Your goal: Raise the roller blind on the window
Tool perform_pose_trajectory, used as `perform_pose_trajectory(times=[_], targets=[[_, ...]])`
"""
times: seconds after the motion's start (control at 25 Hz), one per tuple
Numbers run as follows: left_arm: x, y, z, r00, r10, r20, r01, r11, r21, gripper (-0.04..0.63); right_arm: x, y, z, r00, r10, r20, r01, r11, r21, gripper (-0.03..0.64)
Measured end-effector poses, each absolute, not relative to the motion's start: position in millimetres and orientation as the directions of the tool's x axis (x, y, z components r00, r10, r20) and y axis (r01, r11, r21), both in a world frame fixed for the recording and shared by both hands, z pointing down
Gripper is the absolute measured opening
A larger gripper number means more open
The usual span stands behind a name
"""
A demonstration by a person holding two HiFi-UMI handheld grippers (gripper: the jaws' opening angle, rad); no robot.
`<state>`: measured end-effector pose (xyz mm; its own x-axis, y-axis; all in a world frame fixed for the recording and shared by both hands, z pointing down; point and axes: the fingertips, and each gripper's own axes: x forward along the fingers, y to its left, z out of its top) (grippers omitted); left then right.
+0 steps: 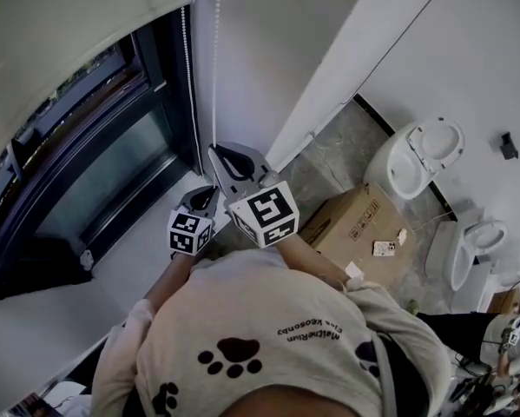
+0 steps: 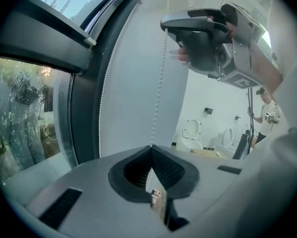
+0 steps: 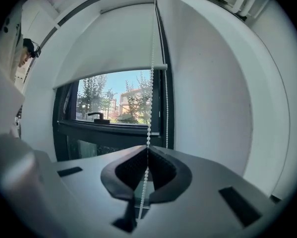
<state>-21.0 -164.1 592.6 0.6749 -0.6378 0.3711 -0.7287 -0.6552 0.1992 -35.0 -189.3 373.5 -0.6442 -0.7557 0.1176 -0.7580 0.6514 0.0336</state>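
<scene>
The white roller blind (image 1: 60,33) covers the top of the dark-framed window (image 1: 95,163); its bottom bar (image 3: 108,76) hangs partway down, with trees and buildings showing below it. Two strands of white bead chain hang at the window's right side. My right gripper (image 1: 214,149) is shut on the right strand (image 1: 216,59), which runs between its pads (image 3: 148,146). My left gripper (image 1: 211,188) sits just below it, shut on the same strand (image 2: 151,147), which rises to the right gripper (image 2: 166,29) above. The other strand (image 1: 187,76) hangs free.
A white wall (image 1: 251,50) stands right of the chain. Behind me on the floor are a cardboard box (image 1: 351,224) and two toilets (image 1: 420,155) (image 1: 472,246). Another person (image 2: 267,113) stands farther back. The window sill (image 1: 147,250) lies below the grippers.
</scene>
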Motion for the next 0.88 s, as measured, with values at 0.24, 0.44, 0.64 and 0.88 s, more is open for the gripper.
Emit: perform_pose_trajectory(times=[0.24,0.44,0.64,0.88], targets=[[-26,-154,615,0.66,-0.622,0.422,-0.739,-0.637,0.218,0.008,-33,-188,399,-0.637,-0.752,0.171,-0.762,0.647,0.009,0.009],[-30,-152,621,0.667,-0.624,0.407,-0.736,-0.636,0.231,0.009,-39,-187,406,-0.64,-0.749,0.172,-0.759,0.651,0.01,0.009],[-27,-152,604,0.707,-0.624,0.334,-0.706,-0.655,0.271,0.012,-41,-188,407,-0.648,-0.742,0.174,-0.753,0.658,0.002,0.009],[-23,-149,571,0.739,-0.618,0.269,-0.674,-0.686,0.274,0.095,-37,-194,406,-0.642,-0.749,0.163,-0.76,0.65,-0.003,0.009]])
